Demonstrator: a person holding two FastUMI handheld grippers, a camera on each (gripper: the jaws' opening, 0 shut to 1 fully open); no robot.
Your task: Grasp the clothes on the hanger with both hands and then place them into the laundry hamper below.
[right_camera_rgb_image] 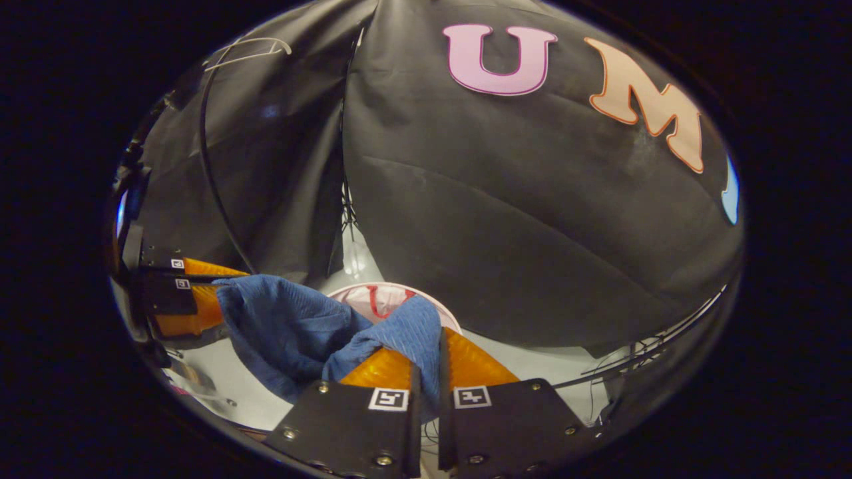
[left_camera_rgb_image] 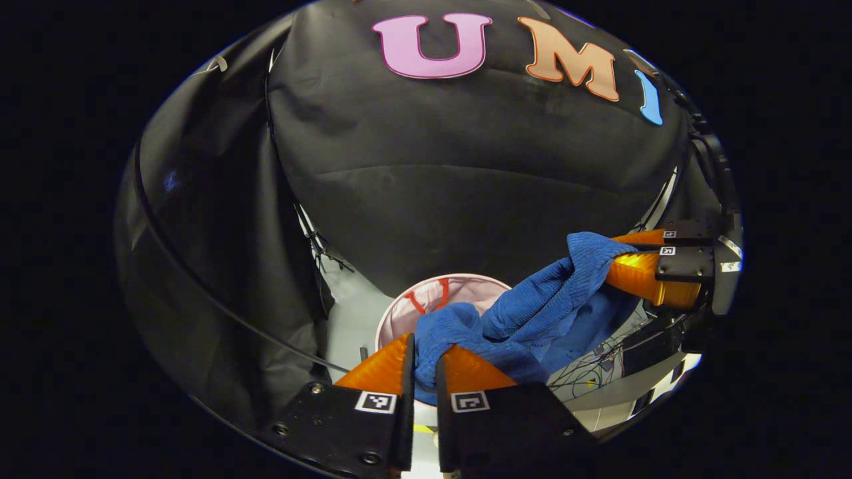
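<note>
A blue knitted garment (left_camera_rgb_image: 532, 313) hangs stretched between both grippers, above a round pink laundry hamper (left_camera_rgb_image: 416, 307) on the floor. In the left gripper view my left gripper (left_camera_rgb_image: 426, 349) is shut on one bunched end of the cloth, and the right gripper (left_camera_rgb_image: 616, 256) holds the other end at the right. In the right gripper view my right gripper (right_camera_rgb_image: 429, 346) is shut on a fold of the blue garment (right_camera_rgb_image: 286, 326). The left gripper (right_camera_rgb_image: 216, 293) grips it at the far left. The hamper (right_camera_rgb_image: 363, 299) shows behind the cloth.
Black cloth walls close in the booth on all sides. A thin black cable (left_camera_rgb_image: 200, 286) runs down the left wall. Loose wires (left_camera_rgb_image: 592, 369) lie on the pale floor to the right of the hamper. A hanger (right_camera_rgb_image: 246, 50) sits high up at the left.
</note>
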